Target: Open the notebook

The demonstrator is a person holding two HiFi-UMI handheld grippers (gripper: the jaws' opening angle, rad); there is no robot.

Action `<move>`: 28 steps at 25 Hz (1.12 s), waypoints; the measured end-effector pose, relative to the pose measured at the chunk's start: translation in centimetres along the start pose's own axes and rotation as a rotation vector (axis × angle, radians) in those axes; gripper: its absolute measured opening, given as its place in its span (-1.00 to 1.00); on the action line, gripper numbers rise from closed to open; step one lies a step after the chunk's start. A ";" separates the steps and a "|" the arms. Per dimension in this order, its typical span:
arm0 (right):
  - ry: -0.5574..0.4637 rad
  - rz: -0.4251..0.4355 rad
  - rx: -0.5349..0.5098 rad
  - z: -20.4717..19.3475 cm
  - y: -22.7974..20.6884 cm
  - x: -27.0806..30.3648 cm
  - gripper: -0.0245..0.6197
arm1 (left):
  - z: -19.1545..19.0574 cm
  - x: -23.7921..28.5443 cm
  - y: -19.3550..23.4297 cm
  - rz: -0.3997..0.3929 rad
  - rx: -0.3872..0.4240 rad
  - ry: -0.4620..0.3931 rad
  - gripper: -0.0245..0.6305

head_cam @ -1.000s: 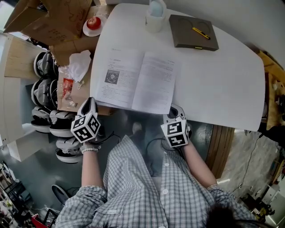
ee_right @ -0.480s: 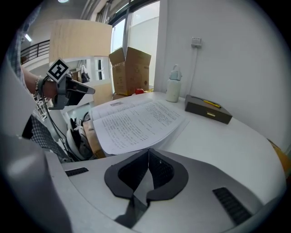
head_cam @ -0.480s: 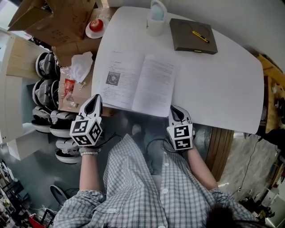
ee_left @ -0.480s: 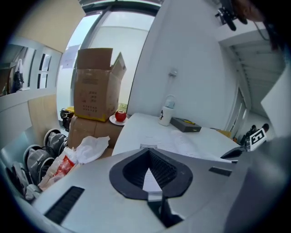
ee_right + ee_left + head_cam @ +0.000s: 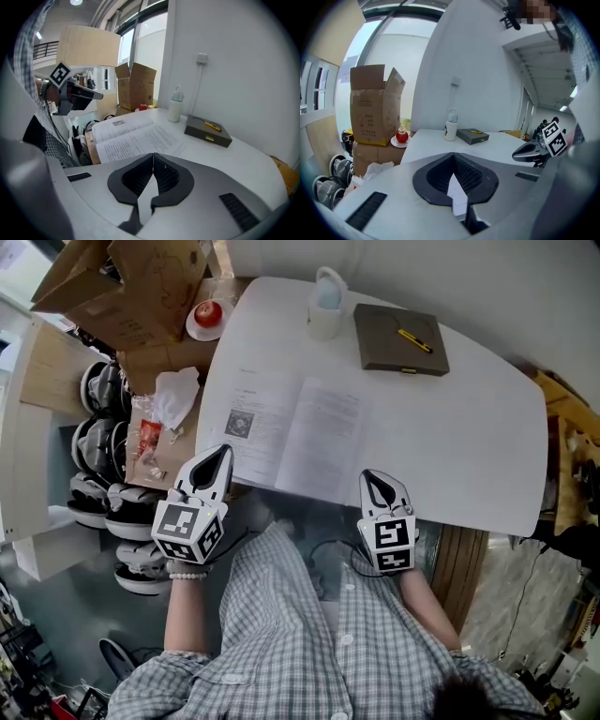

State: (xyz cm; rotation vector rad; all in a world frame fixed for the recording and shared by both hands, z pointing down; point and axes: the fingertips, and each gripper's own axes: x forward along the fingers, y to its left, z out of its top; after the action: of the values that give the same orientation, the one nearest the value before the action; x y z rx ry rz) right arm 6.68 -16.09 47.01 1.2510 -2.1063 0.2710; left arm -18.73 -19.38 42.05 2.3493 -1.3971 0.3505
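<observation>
A dark grey notebook (image 5: 400, 338) lies closed at the far side of the white table (image 5: 469, 427), with a yellow pen (image 5: 418, 340) on its cover. Nearer me an open printed booklet (image 5: 286, 432) lies flat. My left gripper (image 5: 218, 456) hangs shut and empty just off the table's near left edge, beside the booklet's corner. At the near edge, by the booklet's right corner, my right gripper (image 5: 375, 478) is also shut with nothing in it. The right gripper view looks over the booklet (image 5: 131, 133) to the notebook (image 5: 208, 131). In the left gripper view the notebook (image 5: 472, 136) is far ahead.
A white cup with a bottle (image 5: 327, 287) stands left of the notebook. Left of the table are cardboard boxes (image 5: 131, 282), an apple on a plate (image 5: 207, 313), crumpled wrappers (image 5: 169, 395) and a rack of shoes (image 5: 103, 456).
Both grippers have risen and come forward to the table's near edge, the left one more and rolling as it went. Booklet and notebook have not moved.
</observation>
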 end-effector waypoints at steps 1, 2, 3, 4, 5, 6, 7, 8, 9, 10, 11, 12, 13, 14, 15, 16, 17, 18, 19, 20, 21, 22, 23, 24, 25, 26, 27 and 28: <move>-0.012 0.002 -0.018 0.8 0.0 -0.1 -0.86 | 0.5 0.0 -0.5 -0.010 0.010 -0.006 -0.90; -0.028 0.005 -0.029 1.6 0.0 -0.2 -0.86 | 1.1 0.0 -0.9 -0.019 0.023 -0.011 -0.90; -0.047 0.010 -0.034 2.4 0.0 -0.4 -0.86 | 1.6 0.0 -1.3 -0.024 0.040 -0.013 -0.90; -0.067 0.015 -0.034 3.3 0.0 -0.5 -0.86 | 2.1 -0.1 -1.7 -0.025 0.060 -0.013 -0.90; -0.087 0.021 -0.034 4.2 0.0 -0.7 -0.86 | 2.5 -0.1 -2.0 -0.025 0.081 -0.013 -0.90; -0.106 0.027 -0.036 5.1 -0.1 -0.9 -0.86 | 3.0 -0.1 -2.3 -0.025 0.099 -0.015 -0.90; -0.123 0.031 -0.038 5.9 -0.2 -1.2 -0.86 | 3.5 -0.1 -2.6 -0.028 0.110 -0.020 -0.90; -0.140 0.034 -0.040 6.6 -0.3 -1.5 -0.86 | 4.0 -0.1 -3.0 -0.032 0.117 -0.028 -0.90; -0.157 0.034 -0.040 7.2 -0.6 -1.9 -0.86 | 4.5 -0.2 -3.3 -0.037 0.120 -0.038 -0.90; -0.174 0.033 -0.039 7.7 -0.9 -2.3 -0.86 | 5.0 -0.2 -3.7 -0.041 0.122 -0.048 -0.90; -0.191 0.033 -0.037 8.3 -1.1 -2.7 -0.86 | 5.4 -0.2 -4.1 -0.047 0.126 -0.057 -0.90; -0.208 0.032 -0.036 8.8 -1.3 -3.1 -0.86 | 5.9 -0.3 -4.5 -0.053 0.134 -0.064 -0.90; -0.224 0.030 -0.036 9.3 -1.5 -3.4 -0.86 | 6.3 -0.3 -4.9 -0.060 0.144 -0.070 -0.90; -0.237 0.027 -0.038 9.7 -1.7 -3.7 -0.86 | 6.7 -0.3 -5.4 -0.067 0.154 -0.079 -0.90; -0.249 0.023 -0.044 10.1 -1.9 -3.9 -0.86 | 7.2 -0.3 -5.8 -0.073 0.158 -0.090 -0.90; -0.260 0.018 -0.051 10.5 -2.0 -4.1 -0.86 | 7.6 -0.3 -6.2 -0.075 0.156 -0.104 -0.90; -0.273 0.015 -0.056 11.0 -2.2 -4.3 -0.86 | 8.1 -0.3 -6.5 -0.076 0.150 -0.120 -0.90; -0.288 0.015 -0.060 11.5 -2.2 -4.5 -0.86 | 8.7 -0.3 -6.7 -0.076 0.142 -0.135 -0.90; -0.303 0.016 -0.061 12.1 -2.3 -4.6 -0.86 | 9.2 -0.3 -6.9 -0.079 0.137 -0.149 -0.90; -0.316 0.018 -0.061 12.6 -2.3 -4.8 -0.86 | 9.6 -0.2 -7.2 -0.081 0.134 -0.161 -0.90; -0.329 0.020 -0.062 13.0 -2.3 -4.9 -0.86 | 10.1 -0.3 -7.4 -0.084 0.133 -0.172 -0.90; -0.340 0.021 -0.063 13.4 -2.3 -5.1 -0.86 | 10.4 -0.3 -7.6 -0.084 0.133 -0.181 -0.90; -0.351 0.021 -0.065 13.8 -2.4 -5.2 -0.86 | 10.8 -0.3 -7.7 -0.082 0.134 -0.192 -0.90; -0.362 0.019 -0.069 14.1 -2.5 -5.2 -0.86 | 11.1 -0.4 -7.8 -0.078 0.135 -0.202 -0.90; -0.371 0.017 -0.073 14.5 -2.7 -5.3 -0.86 | 11.4 -0.5 -7.8 -0.072 0.138 -0.210 -0.90; -0.379 0.017 -0.077 14.8 -2.8 -5.3 -0.86 | 11.6 -0.6 -7.8 -0.064 0.140 -0.218 -0.90; -0.387 0.022 -0.081 15.1 -2.7 -5.2 -0.86 | 11.8 -0.8 -7.7 -0.056 0.141 -0.223 -0.90; -0.393 0.030 -0.085 15.5 -2.6 -5.2 -0.86 | 11.9 -1.1 -7.6 -0.046 0.141 -0.228 -0.90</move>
State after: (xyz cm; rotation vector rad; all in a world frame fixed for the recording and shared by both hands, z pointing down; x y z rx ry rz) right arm 3.79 -21.30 31.61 1.3042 -2.4386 -0.0591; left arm -12.33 -20.57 29.48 2.6000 -1.4574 0.1773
